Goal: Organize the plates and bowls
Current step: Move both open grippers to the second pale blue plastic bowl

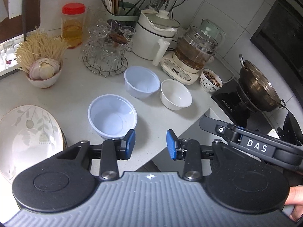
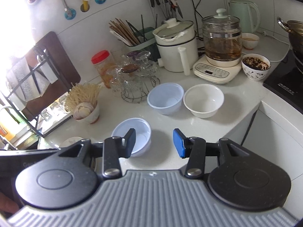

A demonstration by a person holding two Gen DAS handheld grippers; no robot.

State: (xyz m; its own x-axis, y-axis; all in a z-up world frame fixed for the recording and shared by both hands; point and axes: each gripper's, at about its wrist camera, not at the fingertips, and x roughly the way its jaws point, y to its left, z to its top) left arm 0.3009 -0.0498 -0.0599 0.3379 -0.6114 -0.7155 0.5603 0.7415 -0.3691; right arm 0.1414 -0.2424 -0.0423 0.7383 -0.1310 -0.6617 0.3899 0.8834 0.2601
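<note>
Seemingly empty bowls (image 1: 176, 94), bare counter (image 1: 75, 94)

Crockery counted on the white worktop

Two pale blue plastic bowls (image 1: 112, 116) (image 1: 141, 84), one plain white ceramic bowl (image 1: 175, 94) and one floral oval plate (image 1: 28, 141) are seen.

Translucent plastic bowl (image 1: 112, 116), glossy white bowl (image 1: 175, 94), probably ceramic, speckled matt counter (image 1: 75, 94), glass kettle (image 1: 196, 47).

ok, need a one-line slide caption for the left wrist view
Open left gripper hovers near a translucent plastic bowl on the white counter, floral plate at left.
</note>
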